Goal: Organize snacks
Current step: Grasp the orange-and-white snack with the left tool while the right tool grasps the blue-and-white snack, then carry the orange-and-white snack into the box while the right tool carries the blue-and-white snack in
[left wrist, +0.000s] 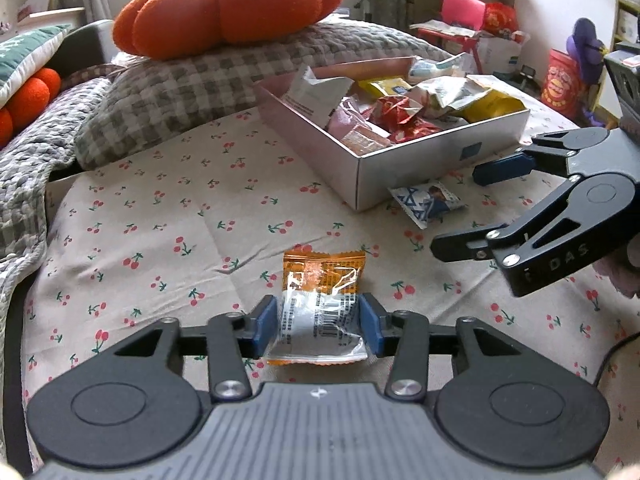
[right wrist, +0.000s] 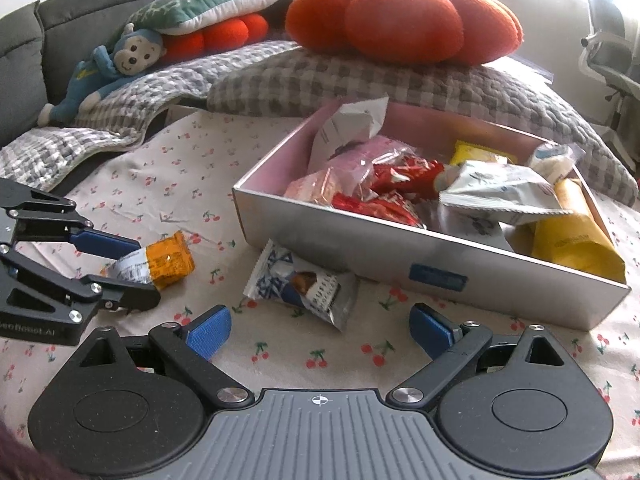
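- The bed (left wrist: 160, 220), under a pale sheet printed with small cherries, carries everything in the task.
- A grey-and-white checked quilt (left wrist: 180, 96) is bunched along the far side of the bed, behind the box.
- An orange pumpkin-shaped cushion (left wrist: 228, 8) sits on top of the quilt; in the right wrist view a green-and-white pillow (right wrist: 216, 0) and a blue monkey plush (right wrist: 120, 56) lie further off to the left.
- An open silver cardboard box (left wrist: 420, 156) with a pink inside rests flat on the sheet. It is crowded with snacks: red wrappers (right wrist: 384, 196), a yellow pouch (right wrist: 572, 236), a white pouch (right wrist: 500, 192) and pink packets among them.
- The right tongs (right wrist: 320, 328) hover low over the sheet just in front of the box. Their blue pads stand wide apart with nothing between them, and the blue-and-white packet lies just beyond the tips.
- The left tongs (left wrist: 318, 328) point down at the sheet, well to the left of the box. They are set narrow, with a blue pad against each side of the orange packet.
- A blue-and-white snack packet (right wrist: 300, 284) lies loose on the sheet, its far end touching the near wall of the box, outside it.
- An orange-and-clear snack packet (left wrist: 320, 280) is between the left tongs' pads by its clear, printed end. Its orange end sticks out past the fingertips, on or just above the sheet, well apart from the box.
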